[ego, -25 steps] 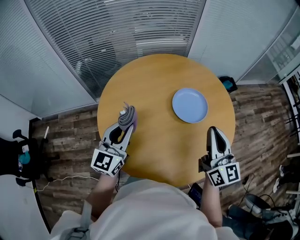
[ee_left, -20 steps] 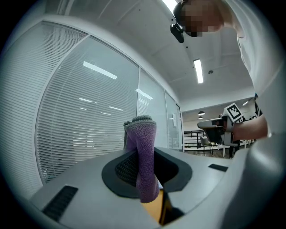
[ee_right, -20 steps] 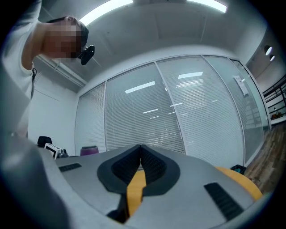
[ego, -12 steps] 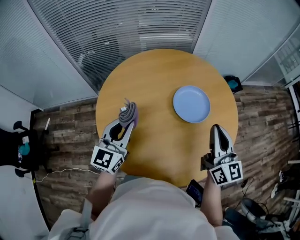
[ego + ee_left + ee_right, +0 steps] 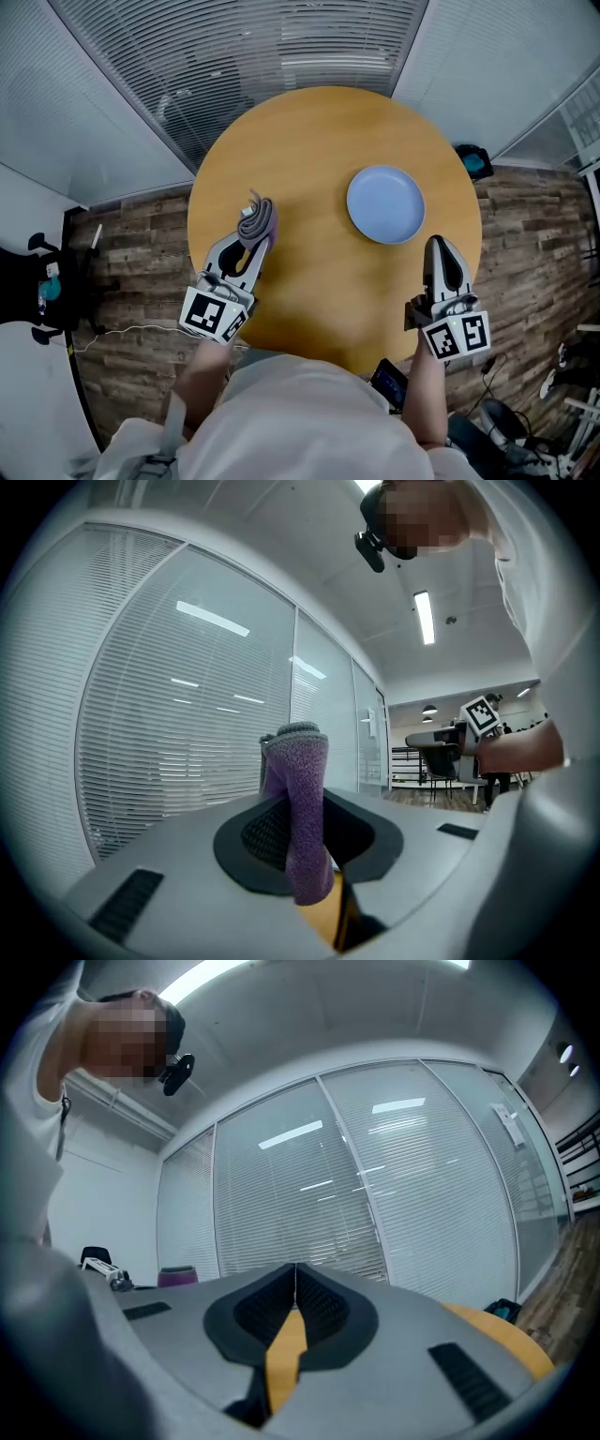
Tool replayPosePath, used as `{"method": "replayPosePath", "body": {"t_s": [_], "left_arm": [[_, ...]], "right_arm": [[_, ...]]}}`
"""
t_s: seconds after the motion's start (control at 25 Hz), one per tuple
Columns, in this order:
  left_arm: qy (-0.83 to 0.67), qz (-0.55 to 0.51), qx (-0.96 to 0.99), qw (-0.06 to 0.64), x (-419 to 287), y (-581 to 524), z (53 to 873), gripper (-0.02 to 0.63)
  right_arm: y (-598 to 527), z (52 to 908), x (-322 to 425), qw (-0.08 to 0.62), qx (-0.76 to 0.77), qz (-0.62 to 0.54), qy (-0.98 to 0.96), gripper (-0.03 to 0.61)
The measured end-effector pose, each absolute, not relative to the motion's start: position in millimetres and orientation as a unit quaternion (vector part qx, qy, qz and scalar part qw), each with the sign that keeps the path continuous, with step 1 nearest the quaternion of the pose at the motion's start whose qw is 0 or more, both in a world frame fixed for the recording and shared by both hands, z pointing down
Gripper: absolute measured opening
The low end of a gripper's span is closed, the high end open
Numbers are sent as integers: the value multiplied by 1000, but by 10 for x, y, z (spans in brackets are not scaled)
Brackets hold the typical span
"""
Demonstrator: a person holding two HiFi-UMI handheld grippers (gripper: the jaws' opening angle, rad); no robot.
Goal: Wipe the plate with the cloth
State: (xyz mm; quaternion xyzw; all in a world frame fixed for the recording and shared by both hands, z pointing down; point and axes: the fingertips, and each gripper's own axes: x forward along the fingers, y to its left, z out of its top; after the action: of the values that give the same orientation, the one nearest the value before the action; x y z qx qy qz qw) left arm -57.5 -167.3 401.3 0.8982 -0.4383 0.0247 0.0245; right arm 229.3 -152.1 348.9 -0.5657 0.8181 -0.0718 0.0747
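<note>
The table [image 5: 319,300] is a round slab of smooth, honey-coloured wood, standing on a floor [image 5: 131,272] of dark, mixed-tone planks. On the table's right half lies the plate [image 5: 385,204], a pale blue disc with a matte face and a shallow raised rim, flat on the wood. The left gripper [image 5: 249,242], a grey plastic shell with black ribbed pads, is clamped on the cloth [image 5: 256,221]. The left gripper view shows the cloth [image 5: 302,817] as a thick, nubbly knit, purple on one face and grey on the other, folded over and standing up out of the pinched pads. From the head view its bunched end points towards the middle of the table; whether it touches the wood is hard to say at this angle. The cloth is well apart from the plate, to the plate's left and a little nearer the person. The right gripper [image 5: 440,246] has its jaws pressed together on nothing, the two ribbed pads meeting in a thin seam in the right gripper view, with a strip of the yellow tabletop below them. Its tip points at the plate's near rim from just short of it, not touching.
</note>
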Motion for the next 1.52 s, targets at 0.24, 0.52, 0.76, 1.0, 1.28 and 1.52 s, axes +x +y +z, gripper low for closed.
{"method": "replayPosePath", "body": {"t_s": [0.24, 0.52, 0.76, 1.0, 1.28, 1.52], "left_arm": [[-441, 34, 897, 30, -466, -1848, 4096, 71], [-442, 36, 896, 38, -337, -2055, 4173, 71], [-444, 40, 894, 44, -309, -2212, 4219, 71], [-445, 47, 893, 50, -323, -2287, 4334, 71], [-451, 51, 889, 57, -355, -2360, 4446, 71], [-450, 60, 889, 51, -395, -2369, 4503, 71]], "right_arm": [[-1735, 3592, 2437, 83, -564, -91, 816, 21], [-1936, 3729, 2624, 86, -569, -112, 810, 21], [-2088, 3871, 2748, 74, -579, -127, 802, 21], [-2182, 4104, 2844, 59, -591, -142, 792, 21], [-2288, 4445, 2981, 37, -603, -168, 779, 21], [-2398, 4860, 3086, 16, -600, -197, 775, 21]]}}
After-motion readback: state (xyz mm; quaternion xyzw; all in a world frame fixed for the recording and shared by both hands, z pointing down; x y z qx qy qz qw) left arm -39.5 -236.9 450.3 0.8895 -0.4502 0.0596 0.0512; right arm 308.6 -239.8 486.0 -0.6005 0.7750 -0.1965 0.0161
